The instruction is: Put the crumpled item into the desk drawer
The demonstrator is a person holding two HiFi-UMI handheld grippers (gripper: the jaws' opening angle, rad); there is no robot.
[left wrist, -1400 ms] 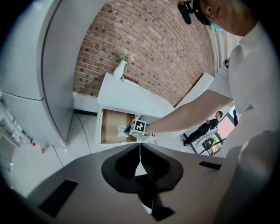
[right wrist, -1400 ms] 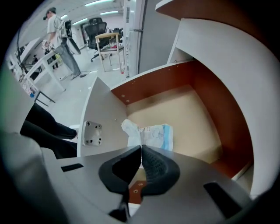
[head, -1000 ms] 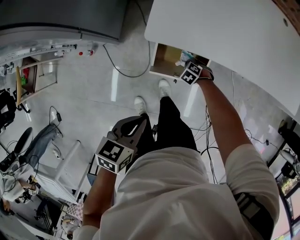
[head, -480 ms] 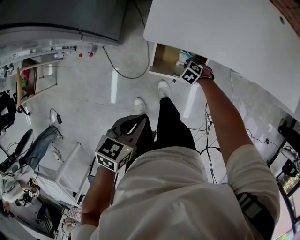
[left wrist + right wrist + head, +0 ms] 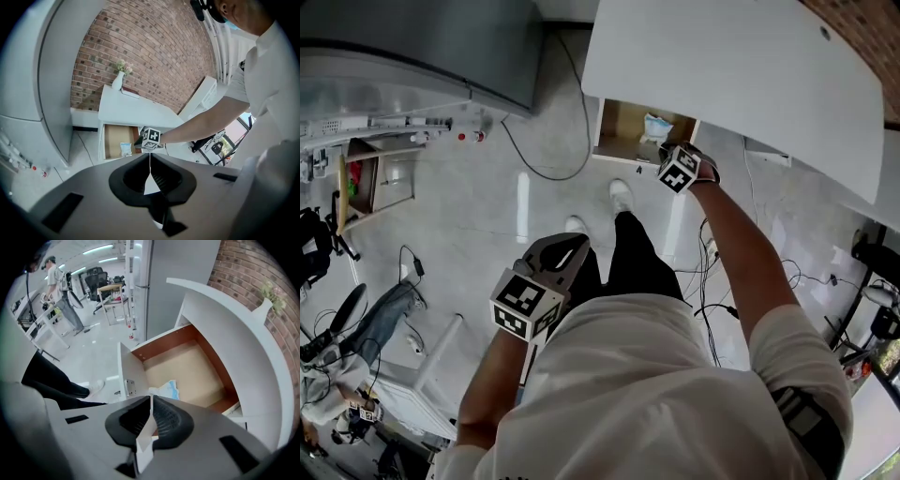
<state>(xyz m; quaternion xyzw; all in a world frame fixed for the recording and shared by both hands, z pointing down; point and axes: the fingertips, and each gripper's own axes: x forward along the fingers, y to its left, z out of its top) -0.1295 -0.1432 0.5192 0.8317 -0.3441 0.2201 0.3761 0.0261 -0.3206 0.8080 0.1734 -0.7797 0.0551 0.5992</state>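
The crumpled item [image 5: 656, 127], white and blue, lies in the open desk drawer [image 5: 614, 148] at upper centre. The drawer's rear is hidden under the white tabletop [image 5: 741, 66]. The right tool [image 5: 151, 399], jaws closed and empty, has drawn back from the drawer since a second ago. The left tool [image 5: 150, 158] hangs closed, well apart.

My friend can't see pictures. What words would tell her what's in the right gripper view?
An open drawer under a white desk holds a crumpled white-and-blue item. The right gripper, jaws shut with nothing between them, hangs just in front of it. A brick wall stands behind the desk.
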